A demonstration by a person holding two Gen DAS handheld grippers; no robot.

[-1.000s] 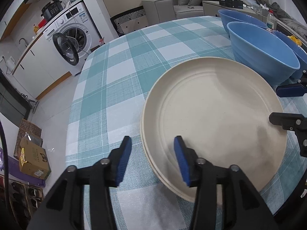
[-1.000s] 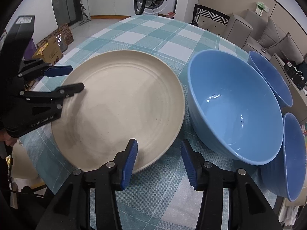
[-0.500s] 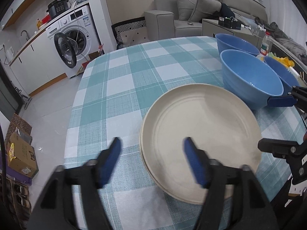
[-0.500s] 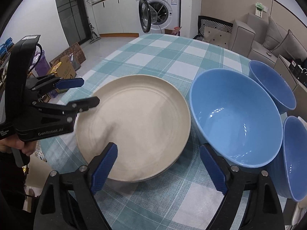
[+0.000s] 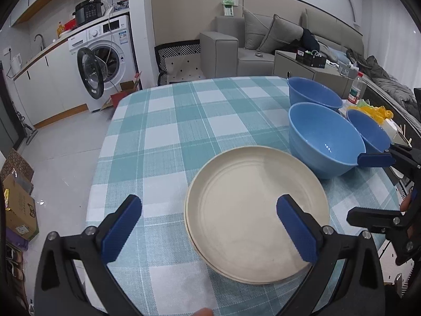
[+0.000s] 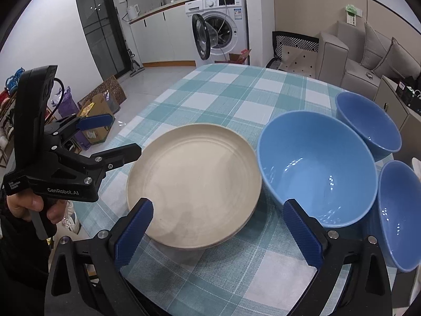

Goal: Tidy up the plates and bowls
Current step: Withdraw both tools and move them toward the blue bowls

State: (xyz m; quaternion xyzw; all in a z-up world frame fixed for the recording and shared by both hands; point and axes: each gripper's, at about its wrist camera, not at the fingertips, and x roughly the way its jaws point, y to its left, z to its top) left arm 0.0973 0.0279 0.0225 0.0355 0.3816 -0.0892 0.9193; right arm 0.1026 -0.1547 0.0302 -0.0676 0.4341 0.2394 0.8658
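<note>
A stack of cream plates (image 5: 252,210) (image 6: 194,181) lies on the teal checked tablecloth (image 5: 184,121). Right of it stand three blue bowls: a large one (image 5: 326,139) (image 6: 315,168), one behind it (image 5: 313,92) (image 6: 368,123) and one at the table's right side (image 5: 368,131) (image 6: 400,210). My left gripper (image 5: 208,206) (image 6: 115,138) hovers above the plates' left rim, its jaws opening wide with nothing between them. My right gripper (image 6: 218,208) (image 5: 368,188) hangs over the gap between plates and large bowl, its jaws also opening and empty.
The table's left edge drops to a tiled floor with cardboard boxes (image 5: 18,210). A washing machine (image 5: 102,60) with its door open and a grey sofa (image 5: 252,42) stand beyond the table. A bottle (image 5: 355,92) and a yellow bag (image 5: 376,112) sit past the bowls.
Both grippers have opened from narrow to wide and have risen away from the plates. The plates and bowls have stayed in place.
</note>
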